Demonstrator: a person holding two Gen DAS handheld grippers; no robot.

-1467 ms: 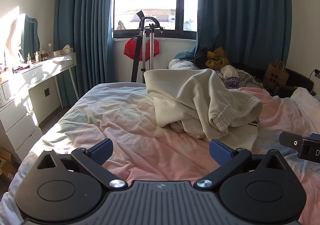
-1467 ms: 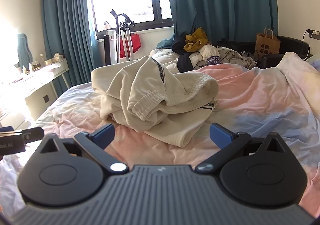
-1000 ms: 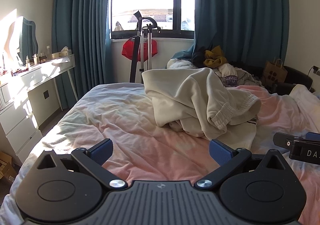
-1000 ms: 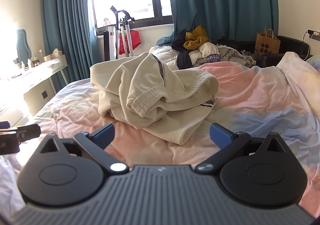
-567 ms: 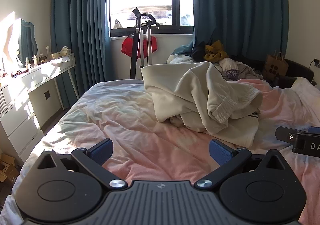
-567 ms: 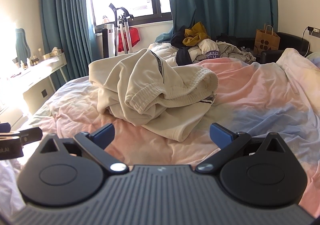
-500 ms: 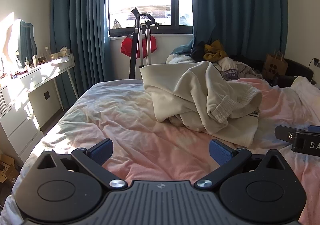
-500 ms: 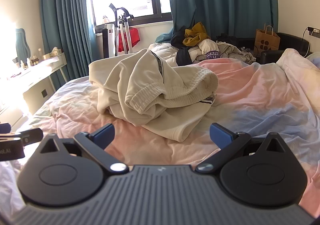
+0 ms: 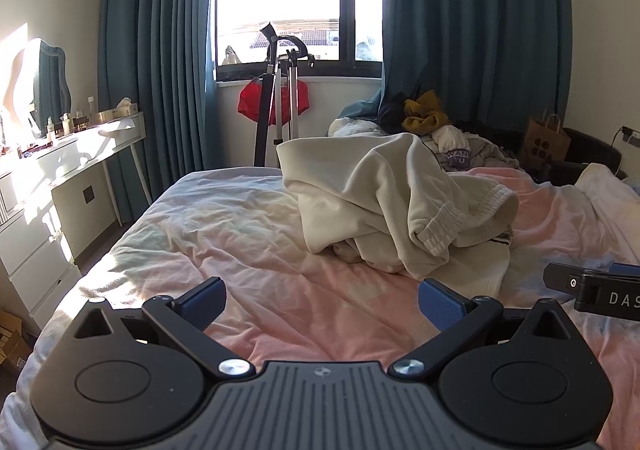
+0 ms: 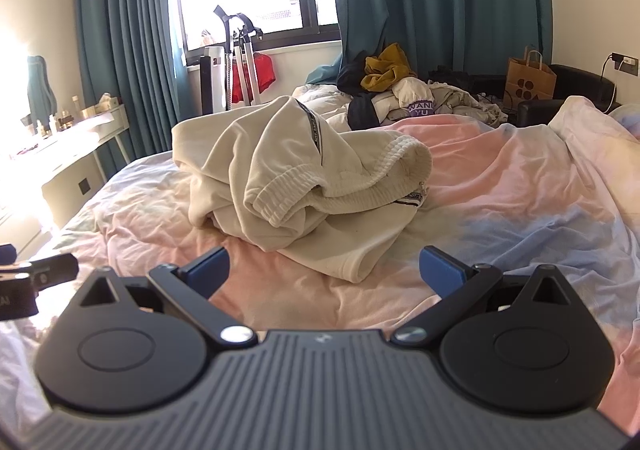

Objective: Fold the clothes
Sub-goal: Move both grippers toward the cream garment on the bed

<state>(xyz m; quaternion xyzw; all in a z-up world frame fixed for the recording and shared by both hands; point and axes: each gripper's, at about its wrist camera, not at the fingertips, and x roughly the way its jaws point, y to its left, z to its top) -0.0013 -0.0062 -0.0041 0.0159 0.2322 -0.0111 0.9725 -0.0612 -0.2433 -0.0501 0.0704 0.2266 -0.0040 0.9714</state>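
A crumpled cream sweat garment (image 9: 396, 210) with ribbed cuffs lies in a heap on the pink and blue bed sheet (image 9: 248, 250). It also shows in the right wrist view (image 10: 304, 178), on the sheet (image 10: 520, 186). My left gripper (image 9: 322, 300) is open and empty, held above the sheet in front of the heap. My right gripper (image 10: 324, 270) is open and empty, just short of the heap's near edge. The right gripper's side shows at the right of the left wrist view (image 9: 596, 292).
A pile of other clothes (image 10: 400, 94) lies at the far end of the bed. A white dressing table (image 9: 60, 154) stands at the left. A clothes steamer (image 9: 280, 98) and a brown paper bag (image 10: 530, 80) stand by the curtained window wall.
Both grippers have drifted slightly, with the heap shifting a little in each view. Both stay open and the garment has not moved.
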